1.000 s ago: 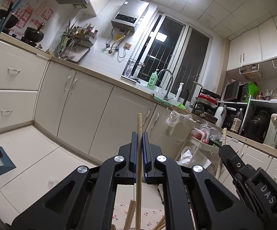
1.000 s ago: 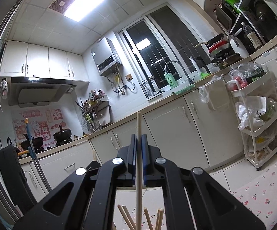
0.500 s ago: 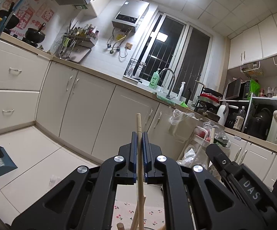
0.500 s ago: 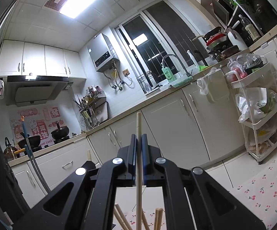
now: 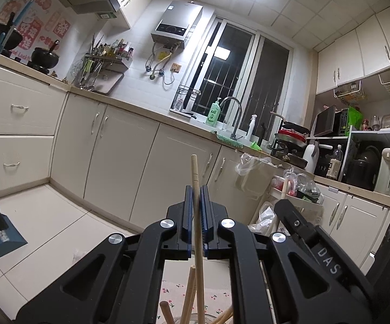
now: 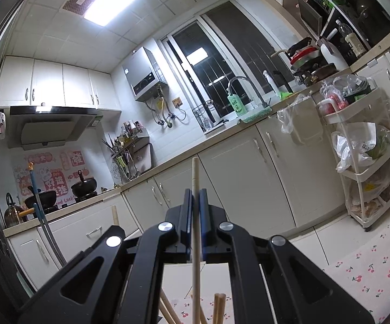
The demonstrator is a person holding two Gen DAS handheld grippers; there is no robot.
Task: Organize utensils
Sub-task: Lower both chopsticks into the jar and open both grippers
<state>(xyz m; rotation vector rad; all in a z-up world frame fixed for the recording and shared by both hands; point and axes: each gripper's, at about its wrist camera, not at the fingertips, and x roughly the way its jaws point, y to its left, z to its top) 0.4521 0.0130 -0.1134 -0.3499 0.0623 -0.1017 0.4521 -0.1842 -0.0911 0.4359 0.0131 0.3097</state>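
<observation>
Chopstick [image 5: 197, 216] stands upright, pinched by our left claw [image 5: 196, 197], tip above the pads. Second chopstick [image 6: 195, 216] likewise clamped in our right claw [image 6: 195, 199]. More chopsticks [image 6: 217, 307] cluster below both.

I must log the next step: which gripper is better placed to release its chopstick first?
Probably left. The left gripper holds its chopstick with the lower end already inside the glass holder's rim. The right gripper also holds a chopstick, but no rim shows below.
</observation>
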